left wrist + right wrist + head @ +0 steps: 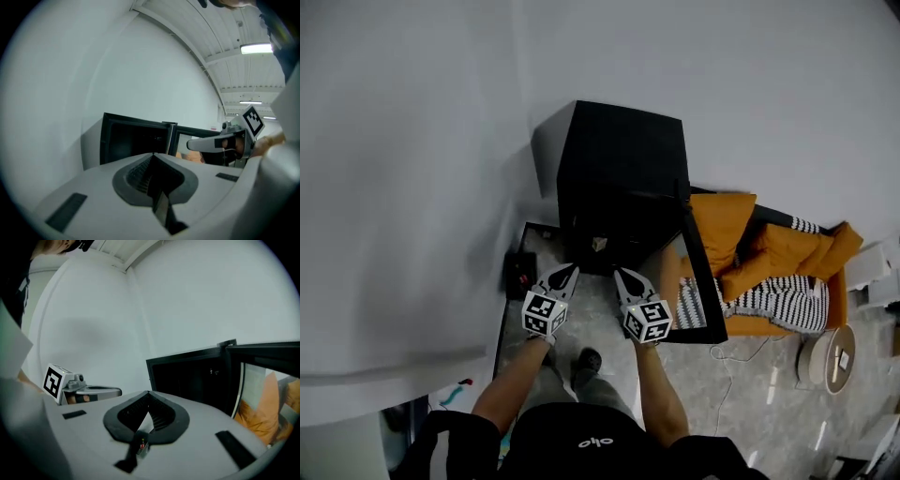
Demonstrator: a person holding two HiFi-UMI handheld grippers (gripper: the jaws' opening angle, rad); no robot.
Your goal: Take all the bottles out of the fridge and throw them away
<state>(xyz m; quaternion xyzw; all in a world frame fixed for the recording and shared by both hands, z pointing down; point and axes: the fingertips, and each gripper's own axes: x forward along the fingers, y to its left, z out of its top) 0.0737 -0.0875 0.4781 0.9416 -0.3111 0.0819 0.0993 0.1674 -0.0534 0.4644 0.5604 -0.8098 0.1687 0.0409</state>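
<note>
floor [755, 408]: grey tile | on it: black fridge [623, 150], orange couch [773, 258]

The fridge [619, 155] stands open, and the floor [595, 314] before it is free. Its door [698, 272] juts out at the fridge's right, fencing off the orange sofa [769, 258]. Left of the fridge the wall [403, 187] presses close, a black box [519, 274] at its foot.

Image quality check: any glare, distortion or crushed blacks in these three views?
Head view: even, soft light; inside of the small black fridge is mostly crushed to black. Left gripper view: strong fisheye with dark corners, ceiling strip light blown out. Right gripper view: same fisheye bending, fridge interior nearly featureless.
</note>
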